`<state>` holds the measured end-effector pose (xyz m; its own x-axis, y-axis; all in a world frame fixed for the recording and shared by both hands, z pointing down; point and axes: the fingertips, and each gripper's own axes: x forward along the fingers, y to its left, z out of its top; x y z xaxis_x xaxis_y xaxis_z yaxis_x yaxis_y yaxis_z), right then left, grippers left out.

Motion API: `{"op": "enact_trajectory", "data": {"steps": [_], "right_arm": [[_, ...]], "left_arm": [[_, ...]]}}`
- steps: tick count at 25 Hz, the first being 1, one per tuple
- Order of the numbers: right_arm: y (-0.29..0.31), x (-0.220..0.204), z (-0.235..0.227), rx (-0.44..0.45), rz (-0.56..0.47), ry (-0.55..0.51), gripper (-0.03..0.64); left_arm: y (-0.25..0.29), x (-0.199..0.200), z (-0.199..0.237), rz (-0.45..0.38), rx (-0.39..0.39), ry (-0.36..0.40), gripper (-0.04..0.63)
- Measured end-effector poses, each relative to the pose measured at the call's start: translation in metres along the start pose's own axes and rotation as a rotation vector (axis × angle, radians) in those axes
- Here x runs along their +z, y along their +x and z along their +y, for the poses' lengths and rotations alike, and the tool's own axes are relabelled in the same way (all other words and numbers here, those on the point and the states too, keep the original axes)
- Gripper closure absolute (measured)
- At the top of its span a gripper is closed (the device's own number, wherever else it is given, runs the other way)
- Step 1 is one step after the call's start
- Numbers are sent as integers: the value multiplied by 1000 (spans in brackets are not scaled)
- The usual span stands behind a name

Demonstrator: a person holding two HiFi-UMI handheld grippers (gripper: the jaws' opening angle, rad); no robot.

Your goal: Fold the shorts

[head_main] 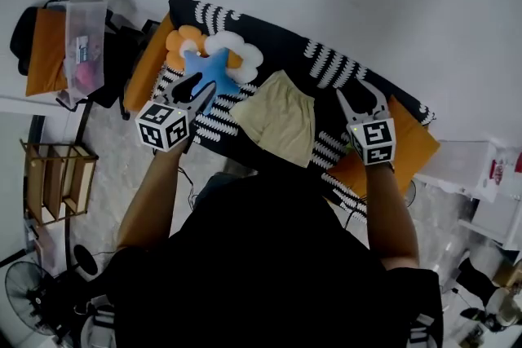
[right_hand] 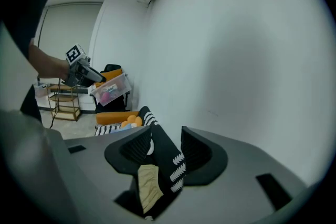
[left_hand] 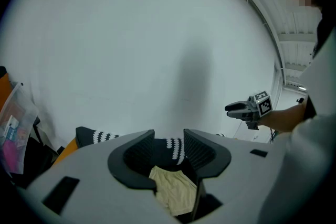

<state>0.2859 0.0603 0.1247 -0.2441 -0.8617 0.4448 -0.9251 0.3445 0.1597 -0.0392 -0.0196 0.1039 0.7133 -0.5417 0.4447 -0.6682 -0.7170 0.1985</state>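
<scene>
Pale beige shorts (head_main: 279, 120) lie flat and spread out on a black couch cover with white patterns (head_main: 326, 61). My left gripper (head_main: 196, 87) hovers open over the couch's left part, left of the shorts, with nothing between its fingers. My right gripper (head_main: 360, 98) hovers open to the right of the shorts, also empty. In the left gripper view the shorts (left_hand: 173, 192) show below the open jaws of my left gripper (left_hand: 168, 139), and the right gripper (left_hand: 247, 109) shows at the right. The right gripper view has the shorts (right_hand: 147, 186) under my right gripper (right_hand: 165, 134).
A blue star cushion (head_main: 210, 69) and orange and white flower cushions (head_main: 236, 49) lie at the couch's left end. Orange cushions (head_main: 412, 147) sit at both ends. A clear plastic box (head_main: 86, 45), a wooden rack (head_main: 57, 179) and a fan (head_main: 24, 289) stand on the left.
</scene>
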Motion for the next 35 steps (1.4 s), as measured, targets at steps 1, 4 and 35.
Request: {"op": "enact_trajectory", "data": {"steps": [1,4,35], "right_arm": [[6,-1,1,17,7,-12,425],[28,-5,9,76,19,-54,425],[280,-139,104,432,372,-437,439]], "left_arm": [[0,-5,3,7,11,-3,403],[2,-22,17,34,39,-17,403],[70,-214,170,296,60,-201,403]]}}
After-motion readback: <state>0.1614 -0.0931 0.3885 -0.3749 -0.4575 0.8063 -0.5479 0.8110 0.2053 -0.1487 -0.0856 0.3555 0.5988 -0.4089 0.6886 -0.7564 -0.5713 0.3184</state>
